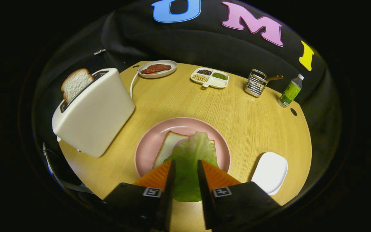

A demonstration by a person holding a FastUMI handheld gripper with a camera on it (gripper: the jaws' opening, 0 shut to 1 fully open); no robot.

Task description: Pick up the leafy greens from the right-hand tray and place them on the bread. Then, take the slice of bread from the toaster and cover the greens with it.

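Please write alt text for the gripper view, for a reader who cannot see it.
The gripper holds a pale green lettuce leaf between its fingers, over a slice of white bread on a round pink plate. On the round wooden table, a cream toaster holds a second bread slice.

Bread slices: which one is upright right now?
The slice in the toaster stands upright in the slot. The other slice lies flat on the pink plate, partly under the leafy greens between the tongs.
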